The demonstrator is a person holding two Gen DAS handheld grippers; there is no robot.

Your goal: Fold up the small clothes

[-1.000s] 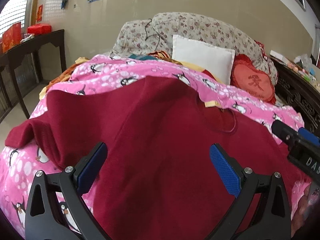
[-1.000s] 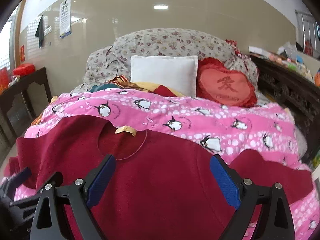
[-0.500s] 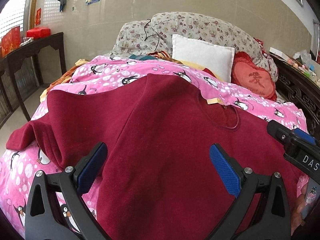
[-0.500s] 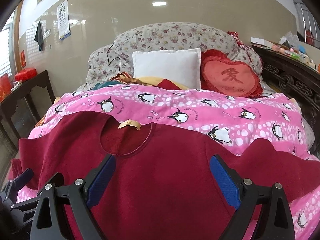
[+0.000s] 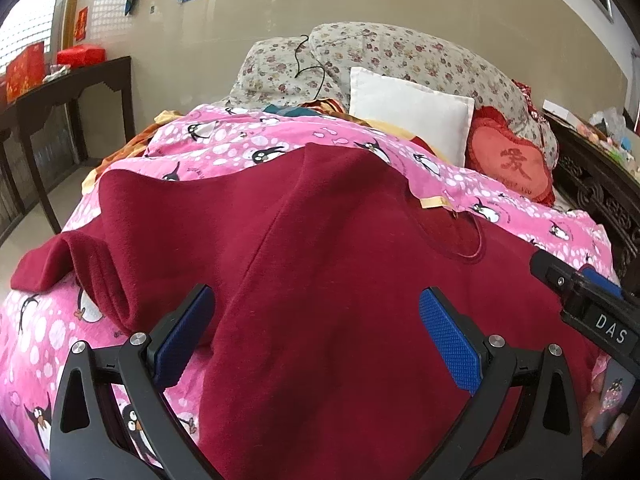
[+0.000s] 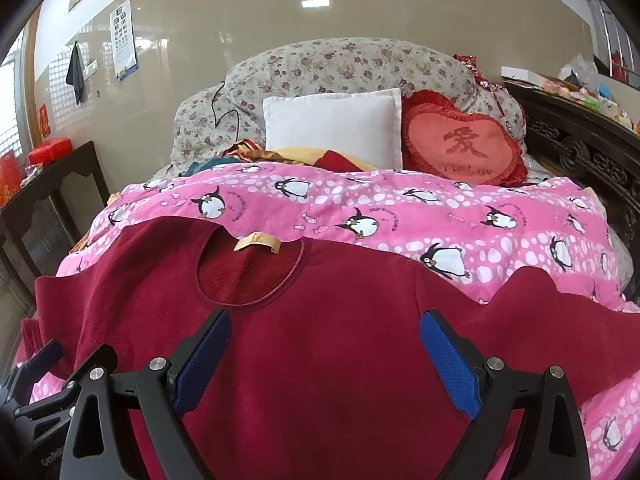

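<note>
Both grippers have pulled back slightly, showing more of the shirt. The left gripper [image 5: 316, 334] and right gripper [image 6: 325, 354] hang wide open, holding nothing, above the red shirt [image 6: 320, 352] spread flat at the bed's [image 6: 520, 232] near edge. Pinch the sleeves squarely before folding.

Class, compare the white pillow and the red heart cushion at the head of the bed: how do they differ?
The white pillow is rectangular and plain; the heart cushion is heart-shaped, red, frilled and carries a character. The pillow sits left of the cushion. Both lean against the floral bedding.
</note>
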